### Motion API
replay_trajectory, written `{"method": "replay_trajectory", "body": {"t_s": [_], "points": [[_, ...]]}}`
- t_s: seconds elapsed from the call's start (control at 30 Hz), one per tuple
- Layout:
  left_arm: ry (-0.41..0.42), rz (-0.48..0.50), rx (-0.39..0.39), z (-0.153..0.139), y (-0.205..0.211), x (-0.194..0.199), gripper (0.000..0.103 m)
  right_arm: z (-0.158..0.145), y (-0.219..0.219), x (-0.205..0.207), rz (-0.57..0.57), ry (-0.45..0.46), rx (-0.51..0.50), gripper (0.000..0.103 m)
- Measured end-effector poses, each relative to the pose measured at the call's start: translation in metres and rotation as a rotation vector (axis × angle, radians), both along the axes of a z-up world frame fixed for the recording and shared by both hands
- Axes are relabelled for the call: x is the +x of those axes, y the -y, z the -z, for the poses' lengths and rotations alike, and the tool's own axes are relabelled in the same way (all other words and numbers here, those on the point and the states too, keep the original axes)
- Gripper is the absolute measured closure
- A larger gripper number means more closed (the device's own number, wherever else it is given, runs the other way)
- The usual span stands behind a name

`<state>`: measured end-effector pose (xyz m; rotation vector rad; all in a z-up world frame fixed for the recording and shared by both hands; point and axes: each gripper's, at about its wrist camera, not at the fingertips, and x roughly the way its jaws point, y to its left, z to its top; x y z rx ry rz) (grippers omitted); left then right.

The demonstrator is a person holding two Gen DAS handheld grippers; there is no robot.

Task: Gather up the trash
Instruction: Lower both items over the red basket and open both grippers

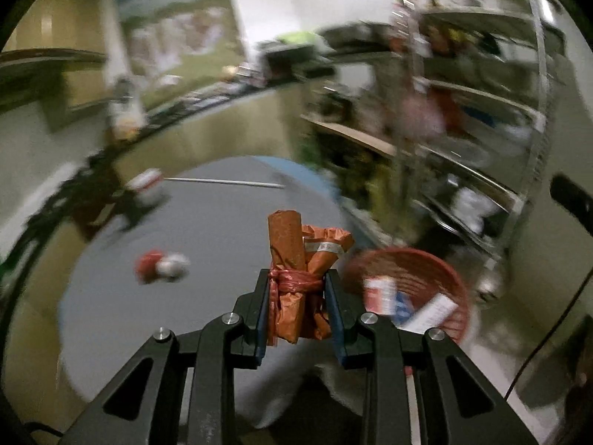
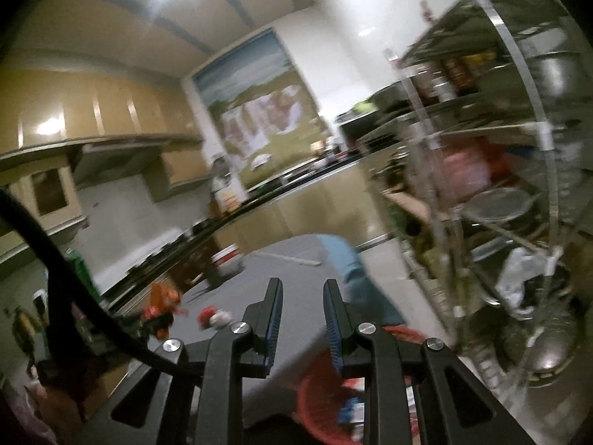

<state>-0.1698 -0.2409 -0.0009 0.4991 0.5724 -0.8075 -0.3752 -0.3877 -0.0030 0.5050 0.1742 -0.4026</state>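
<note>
My left gripper [image 1: 296, 278] is shut on an orange wrapper bundle [image 1: 296, 259] tied with a red band, held above the grey table [image 1: 222, 215]. It also shows in the right wrist view [image 2: 163, 302]. A red basket [image 1: 418, 263] holding cartons sits just right of it, and shows low in the right wrist view [image 2: 318, 389]. A red and white crumpled piece [image 1: 161, 267] lies on the table to the left and shows in the right wrist view [image 2: 215, 318]. My right gripper [image 2: 302, 289] is open and empty over the table.
A red and white cup [image 1: 146, 185] and a white straw [image 1: 222, 181] lie at the table's far side. A metal wire shelf rack [image 1: 481, 129] full of goods stands at the right. A counter [image 1: 185, 107] runs along the back.
</note>
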Motion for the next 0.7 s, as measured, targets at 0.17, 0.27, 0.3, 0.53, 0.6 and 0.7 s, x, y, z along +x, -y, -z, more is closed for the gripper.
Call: {"method": "replay_trajectory", "body": {"t_s": [0.17, 0.27, 0.3, 0.53, 0.6, 0.7], "points": [[-0.096, 0.124, 0.047, 0.023, 0.054, -0.007, 0.074, 0.011, 0.034, -0.044, 0.118, 0.003, 0.044, 0.079], [-0.175, 0.172, 0.075, 0.036, 0.083, -0.006, 0.072, 0.019, 0.049, -0.064, 0.165, -0.003, 0.075, 0.077], [-0.197, 0.184, 0.084, 0.039, 0.092, -0.007, 0.072, 0.021, 0.052, -0.069, 0.177, -0.002, 0.080, 0.077], [-0.223, 0.192, 0.066, 0.038, 0.104, -0.008, 0.038, 0.029, 0.065, -0.082, 0.184, -0.012, 0.116, 0.066], [-0.218, 0.179, 0.055, 0.034, 0.099, -0.005, 0.038, 0.030, 0.062, -0.084, 0.190, -0.006, 0.113, 0.035], [-0.211, 0.163, 0.035, 0.026, 0.084, -0.001, 0.038, 0.026, 0.055, -0.093, 0.237, 0.025, 0.058, 0.032]]}}
